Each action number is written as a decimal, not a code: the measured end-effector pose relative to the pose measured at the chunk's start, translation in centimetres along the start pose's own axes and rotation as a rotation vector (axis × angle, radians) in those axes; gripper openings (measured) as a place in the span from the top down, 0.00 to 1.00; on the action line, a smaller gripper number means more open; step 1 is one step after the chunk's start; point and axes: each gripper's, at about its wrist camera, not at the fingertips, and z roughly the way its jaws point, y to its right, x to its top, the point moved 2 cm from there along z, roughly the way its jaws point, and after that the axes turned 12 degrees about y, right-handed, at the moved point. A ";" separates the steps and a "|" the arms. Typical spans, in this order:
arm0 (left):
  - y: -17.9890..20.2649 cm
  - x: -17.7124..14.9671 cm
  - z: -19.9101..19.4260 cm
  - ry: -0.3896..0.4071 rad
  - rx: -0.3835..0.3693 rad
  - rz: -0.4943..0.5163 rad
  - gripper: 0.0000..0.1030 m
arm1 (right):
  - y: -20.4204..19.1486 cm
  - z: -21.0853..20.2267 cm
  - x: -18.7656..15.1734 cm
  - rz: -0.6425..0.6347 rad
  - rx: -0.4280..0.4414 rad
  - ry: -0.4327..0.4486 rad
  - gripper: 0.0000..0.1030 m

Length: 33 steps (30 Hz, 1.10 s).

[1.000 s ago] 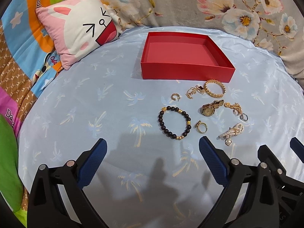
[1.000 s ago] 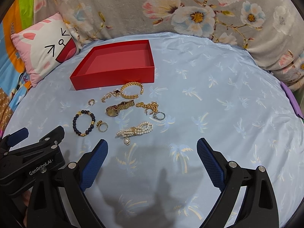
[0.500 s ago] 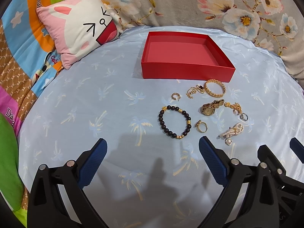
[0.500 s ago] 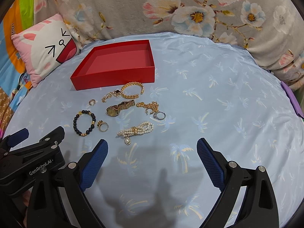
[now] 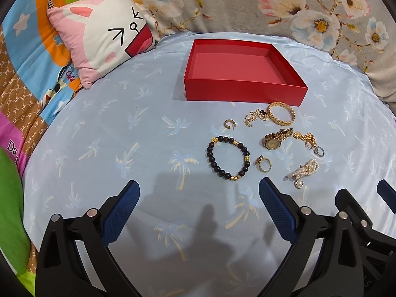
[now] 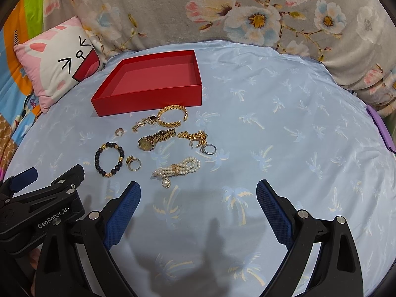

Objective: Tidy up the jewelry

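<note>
Nothing is in the red box [image 5: 243,74] yet, so this looks like the very start: it sits empty at the far side of the blue palm-print bed sheet [image 5: 111,133], with the jewelry scattered just in front of it. Both the left tongs [image 5: 199,193] and right tongs [image 6: 198,194] hover spread wide, gripping nothing. Next move, I'd say: drop onto a near piece, the beaded bracelet [image 5: 229,157] or pearl bracelet [image 6: 178,169], and pinch gently against the soft sheet.

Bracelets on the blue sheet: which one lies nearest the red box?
The gold chain-link cuff bracelet, just in front of the red box. The black bead bracelet and pearl bracelet lie farther from it.
</note>
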 end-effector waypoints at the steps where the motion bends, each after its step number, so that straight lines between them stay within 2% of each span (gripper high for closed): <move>1: 0.0 0.0 0.0 -0.001 -0.001 0.000 0.08 | 0.0 0.0 0.0 -0.001 0.000 0.000 0.10; 7: -0.7 -1.0 1.1 -0.068 -0.058 -0.042 0.08 | 0.4 1.0 -0.7 0.035 0.016 -0.020 0.10; 15: -3.4 -1.3 3.3 -0.087 -0.014 -0.134 0.08 | 1.1 2.3 -1.0 0.050 0.016 -0.056 0.10; 21: -3.3 -0.9 5.1 -0.112 -0.032 -0.118 0.08 | 0.5 3.0 -1.1 0.020 0.013 -0.061 0.10; 28: -2.1 -0.3 6.7 -0.092 -0.052 -0.081 0.08 | 0.9 4.3 -1.2 0.036 0.020 -0.086 0.10; 29: -1.9 -0.2 7.1 -0.092 -0.053 -0.076 0.09 | 0.9 4.5 -1.2 0.037 0.020 -0.091 0.10; 33: -1.6 -0.3 8.9 -0.123 -0.072 -0.080 0.26 | 0.8 4.9 -1.3 0.037 0.019 -0.099 0.10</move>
